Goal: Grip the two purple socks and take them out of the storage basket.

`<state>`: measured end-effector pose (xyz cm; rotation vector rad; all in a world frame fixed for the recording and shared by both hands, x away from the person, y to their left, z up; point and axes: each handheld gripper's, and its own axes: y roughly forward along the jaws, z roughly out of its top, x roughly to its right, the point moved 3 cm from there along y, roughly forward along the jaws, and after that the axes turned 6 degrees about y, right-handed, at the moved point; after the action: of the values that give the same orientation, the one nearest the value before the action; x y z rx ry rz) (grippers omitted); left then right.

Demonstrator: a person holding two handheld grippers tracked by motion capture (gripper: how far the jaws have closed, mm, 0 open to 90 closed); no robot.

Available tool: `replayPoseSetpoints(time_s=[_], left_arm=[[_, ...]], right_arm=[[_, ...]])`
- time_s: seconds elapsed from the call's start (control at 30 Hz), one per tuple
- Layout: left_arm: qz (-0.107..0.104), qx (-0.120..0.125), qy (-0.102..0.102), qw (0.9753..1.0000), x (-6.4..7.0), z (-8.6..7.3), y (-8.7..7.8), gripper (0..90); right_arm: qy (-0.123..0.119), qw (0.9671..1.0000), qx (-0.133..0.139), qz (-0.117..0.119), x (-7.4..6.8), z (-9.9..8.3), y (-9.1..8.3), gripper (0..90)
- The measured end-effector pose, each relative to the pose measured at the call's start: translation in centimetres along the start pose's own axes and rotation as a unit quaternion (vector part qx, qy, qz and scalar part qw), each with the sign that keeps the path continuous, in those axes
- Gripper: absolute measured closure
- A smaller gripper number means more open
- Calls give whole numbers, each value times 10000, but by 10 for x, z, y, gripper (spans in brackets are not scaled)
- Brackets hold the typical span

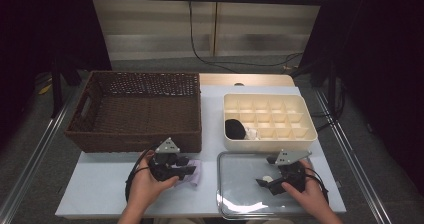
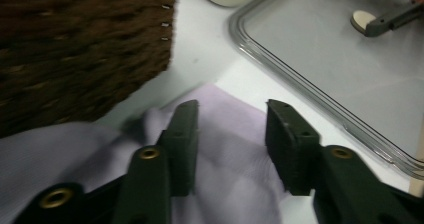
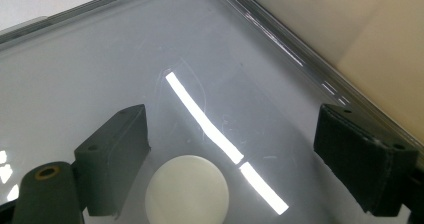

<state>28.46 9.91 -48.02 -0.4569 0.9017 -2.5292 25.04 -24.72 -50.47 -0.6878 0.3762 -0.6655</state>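
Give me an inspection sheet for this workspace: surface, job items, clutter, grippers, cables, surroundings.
Surface: pale table, with a bare wood strip at the far edge.
Job's things: lilac cloth lies flat beside the wicker basket; small cream disc sits on the clear tray.
Clutter: cream divided box holds a black thing and something white beside it.
Grippers: left gripper open, fingers straddling the cloth; right gripper open over the tray, disc between its fingers.
Cables: black cable hangs down the back wall and runs along the floor.
Surroundings: dark curtains at both sides, metal rails on the floor.
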Motion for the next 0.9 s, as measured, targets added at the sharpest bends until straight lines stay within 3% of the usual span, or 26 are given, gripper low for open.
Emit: replayPoseSetpoints(time_s=[0.03,0.13,0.17,0.3,0.37,0.4,0.5,0.63,0.73,0.8,0.9], left_arm=[[-89,-163,41,9998,3,-2,7,527],[-45,-161,97,9998,3,-5,13,486],[6,-193,99,9998,3,-5,13,487],[349,-229,488,9979,5,-9,15,571],[412,-236,433,9979,5,-10,14,588],[514,-245,308,9979,5,-10,14,624],[574,-376,230,9974,4,-10,12,733],[545,-503,128,9972,3,-7,11,794],[444,-596,166,9971,4,-3,10,808],[173,-439,159,9988,8,4,11,812],[86,-318,191,9993,12,10,13,813]], right_arm=[[-2,10000,2,1,0,0,0,139],[6,10000,1,1,0,0,0,138],[4,10000,0,2,0,0,0,139],[6,10000,-6,-1,0,0,0,139],[26,10000,-15,-3,0,0,0,139],[10,10000,-10,-4,0,0,0,139],[9,10000,-2,1,0,0,0,139],[2,10000,0,5,0,0,0,139],[18,10000,-9,3,0,0,0,139],[17,10000,-10,4,0,0,0,139],[17,10000,-10,3,0,0,0,139]])
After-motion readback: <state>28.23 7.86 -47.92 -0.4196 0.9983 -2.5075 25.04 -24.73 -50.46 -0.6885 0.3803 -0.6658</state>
